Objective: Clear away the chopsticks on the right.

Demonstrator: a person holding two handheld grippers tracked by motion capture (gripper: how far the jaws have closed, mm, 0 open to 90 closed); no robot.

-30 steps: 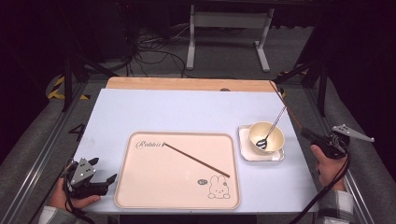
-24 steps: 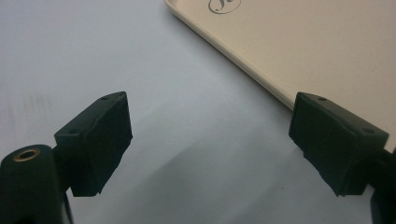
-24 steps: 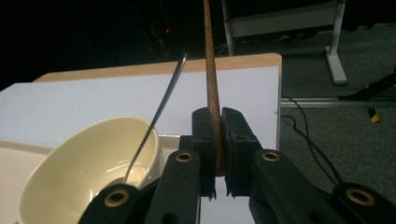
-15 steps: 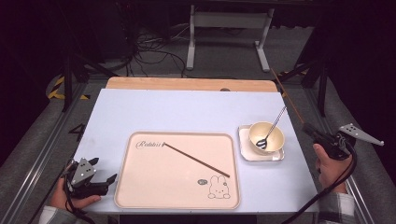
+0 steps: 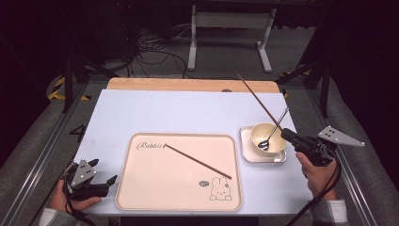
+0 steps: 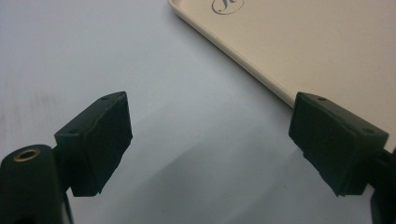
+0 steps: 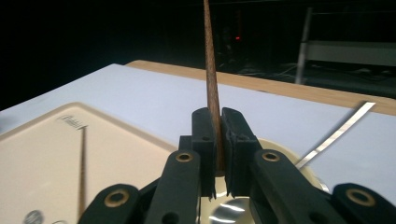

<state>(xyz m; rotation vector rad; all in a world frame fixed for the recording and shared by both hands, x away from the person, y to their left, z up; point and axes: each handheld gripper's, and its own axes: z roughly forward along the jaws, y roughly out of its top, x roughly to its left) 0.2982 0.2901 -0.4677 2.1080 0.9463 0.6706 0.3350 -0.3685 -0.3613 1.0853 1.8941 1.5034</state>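
Note:
My right gripper [image 5: 288, 134] is shut on a brown chopstick [image 5: 259, 100] that slants up and away to the left, above the table. It hovers by the right rim of a cream bowl [image 5: 261, 132]. In the right gripper view the chopstick [image 7: 209, 65] rises straight from between the pads of the right gripper [image 7: 216, 140]. A second chopstick [image 5: 197, 161] lies diagonally on the beige rabbit tray [image 5: 141, 188]. My left gripper [image 5: 109, 181] rests open on the table just left of the tray; in its own view the left gripper [image 6: 210, 149] has nothing between its jaws.
A metal spoon [image 5: 273, 129] leans in the bowl, which stands on a small square dish [image 5: 249, 155]. The tray's edge [image 6: 261, 79] runs past my left jaws. A wooden strip [image 5: 188, 84] borders the table's far side, with stand legs and cables beyond.
My right gripper has carried the chopstick to the left, from beyond the table's right edge to the bowl's rim. The left gripper has stayed put.

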